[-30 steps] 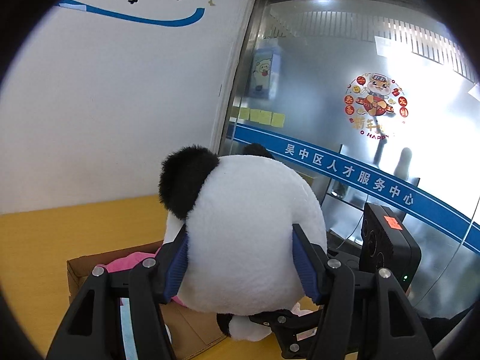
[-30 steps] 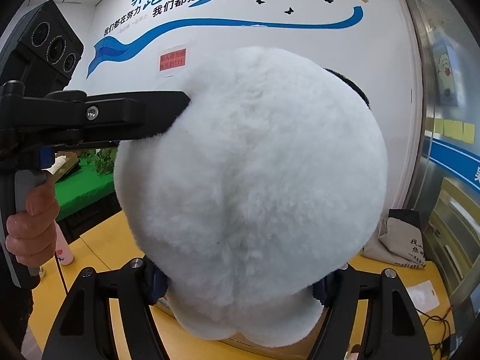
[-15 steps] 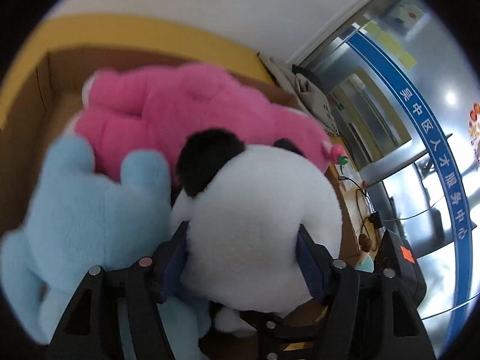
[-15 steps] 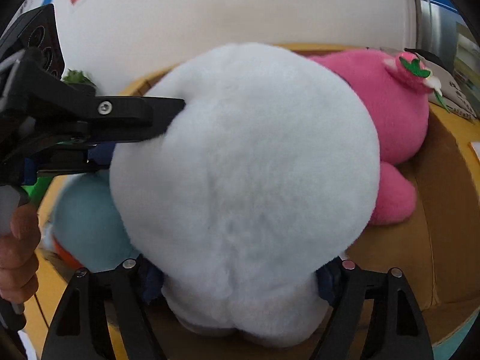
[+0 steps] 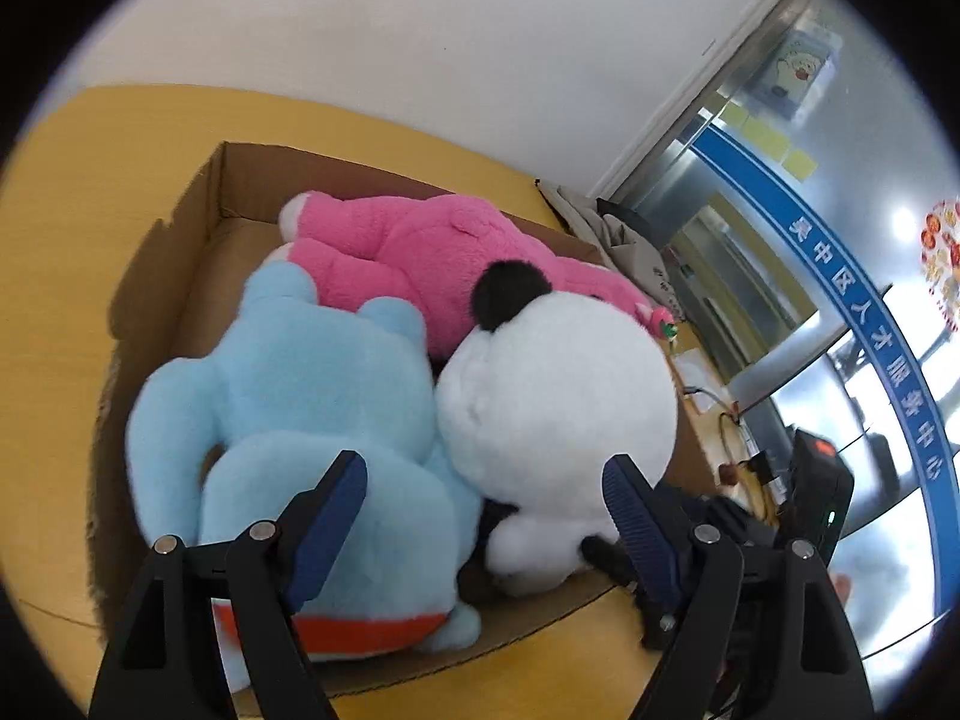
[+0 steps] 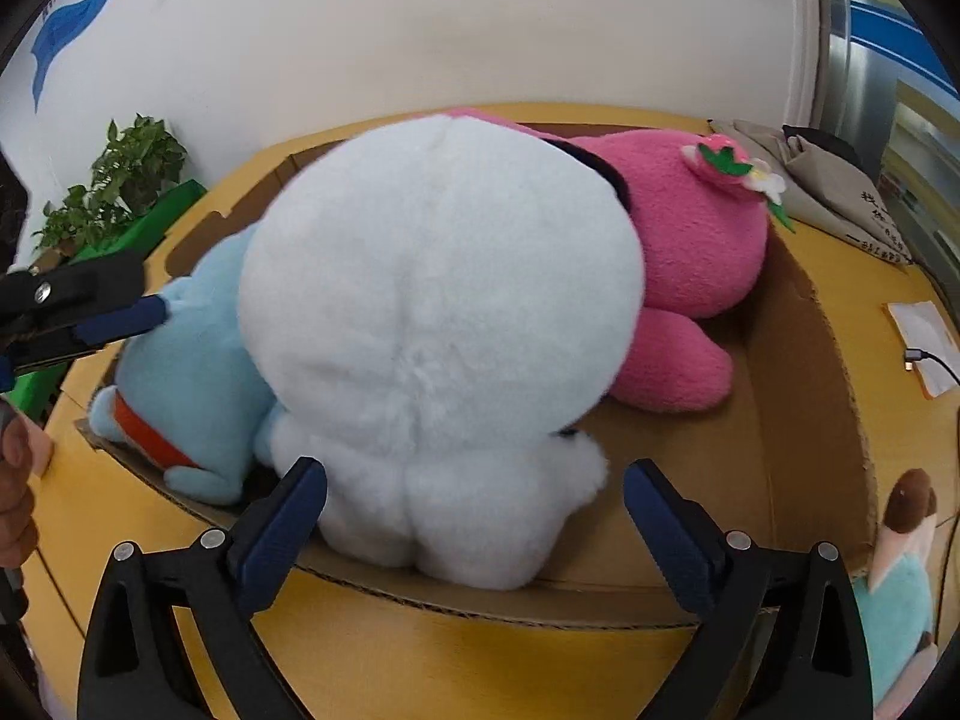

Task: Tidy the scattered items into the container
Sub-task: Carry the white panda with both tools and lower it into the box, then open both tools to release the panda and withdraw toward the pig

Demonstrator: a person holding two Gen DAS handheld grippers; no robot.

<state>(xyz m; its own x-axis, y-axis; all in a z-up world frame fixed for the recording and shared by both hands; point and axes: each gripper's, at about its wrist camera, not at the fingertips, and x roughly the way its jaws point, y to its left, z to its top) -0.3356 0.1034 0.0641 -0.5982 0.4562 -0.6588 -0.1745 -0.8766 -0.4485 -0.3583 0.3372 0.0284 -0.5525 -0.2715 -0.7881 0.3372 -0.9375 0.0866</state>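
Both tongs (image 5: 483, 510) (image 6: 474, 501) spread, panda (image 6: 441, 324) inside box (image 6: 798, 396), right half bare

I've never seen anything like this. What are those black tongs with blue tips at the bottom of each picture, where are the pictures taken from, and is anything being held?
There is no robot here: a person holds a two-finger tool in each hand, each with a wide-angle camera looking along its fingers. One picture looks out from the left gripper, the other from the right gripper. Both are open and hold nothing. Before them a cardboard box sits on a yellow table. In it lie a white panda plush, a blue plush and a pink plush. Another small toy is outside the box, at the right edge of the right-hand view.
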